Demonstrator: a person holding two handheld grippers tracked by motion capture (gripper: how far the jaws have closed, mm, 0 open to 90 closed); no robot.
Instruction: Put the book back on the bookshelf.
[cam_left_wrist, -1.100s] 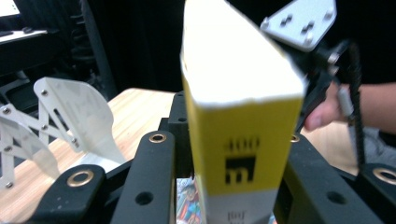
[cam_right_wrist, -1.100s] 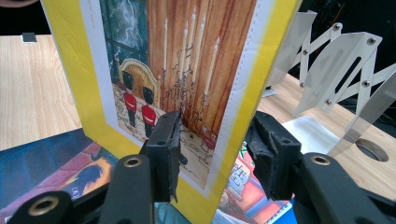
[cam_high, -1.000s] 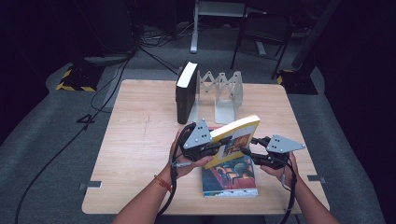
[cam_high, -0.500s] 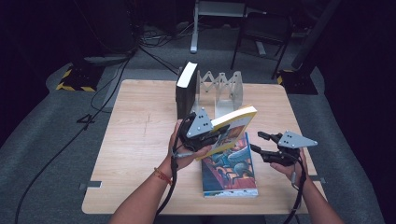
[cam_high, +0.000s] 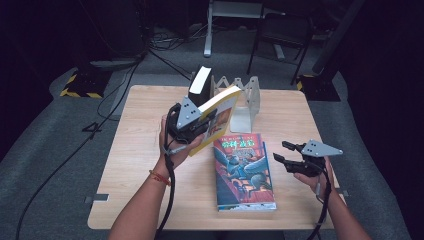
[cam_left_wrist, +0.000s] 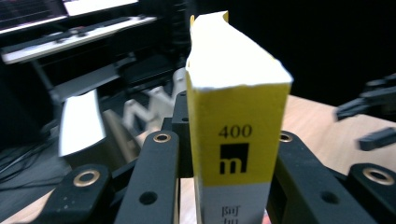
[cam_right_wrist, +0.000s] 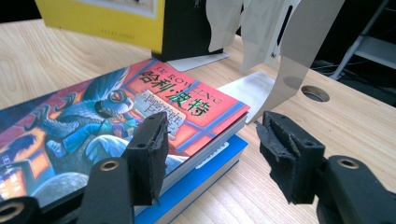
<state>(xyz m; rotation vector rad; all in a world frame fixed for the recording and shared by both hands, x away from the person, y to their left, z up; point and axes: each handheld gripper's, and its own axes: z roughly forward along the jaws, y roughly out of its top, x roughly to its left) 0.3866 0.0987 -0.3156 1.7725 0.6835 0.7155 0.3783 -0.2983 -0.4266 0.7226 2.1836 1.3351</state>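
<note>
While I look down from the high view, my right gripper (cam_high: 284, 154) sits nearest me at about four o'clock on the table (cam_high: 140, 150), its jaws spread with nothing between them; they have just been opening. Through the right gripper view, those jaws hover low beside the red-covered book (cam_right_wrist: 140, 112), which lies flat on top of a blue book (cam_right_wrist: 201, 179), and neither pad touches either one. From above, that stack (cam_high: 244, 170) rests at roughly five o'clock from the table's centre, just left of the right gripper. Farther in, at about ten o'clock from the stack, my left gripper (cam_high: 207, 117) is pinching the yellow book (cam_high: 220, 112), lifted clear of the tabletop and tilted. Along the left gripper view, the yellow spine (cam_left_wrist: 236, 149) stands upright between the two black jaws, which press on it from both sides. Beyond it, toward twelve o'clock, a black book (cam_high: 200, 85) stands upright at the left end of the metal book rack (cam_high: 247, 100), near the table's far edge, just behind the raised yellow book.
</note>
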